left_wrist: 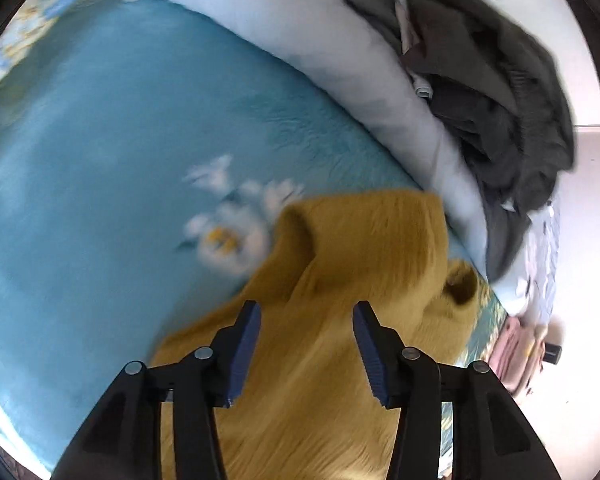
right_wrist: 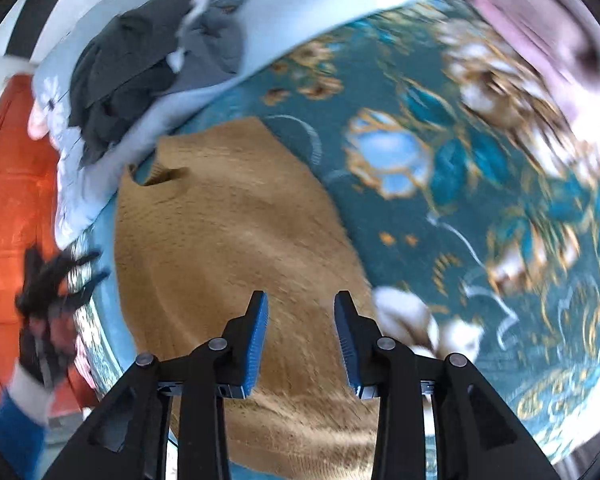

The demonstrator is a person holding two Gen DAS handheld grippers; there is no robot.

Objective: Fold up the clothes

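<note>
A mustard-yellow knit garment [left_wrist: 340,280] lies on the teal floral bedspread [left_wrist: 100,140]. In the left wrist view its far part is rumpled, with a raised fold and an opening at the right. My left gripper [left_wrist: 306,312] is open and empty, hovering over the garment. In the right wrist view the same garment [right_wrist: 228,232] lies flatter. My right gripper [right_wrist: 301,300] is open and empty above its near part. The left gripper [right_wrist: 48,280] shows blurred at the left edge of that view.
A pale blue duvet [left_wrist: 340,60] runs along the far side of the bed, with a heap of dark grey clothes [left_wrist: 500,100] on it, also in the right wrist view [right_wrist: 148,60]. A pink item [left_wrist: 520,352] lies at the bed's right edge. An orange surface [right_wrist: 16,184] lies beyond the bed.
</note>
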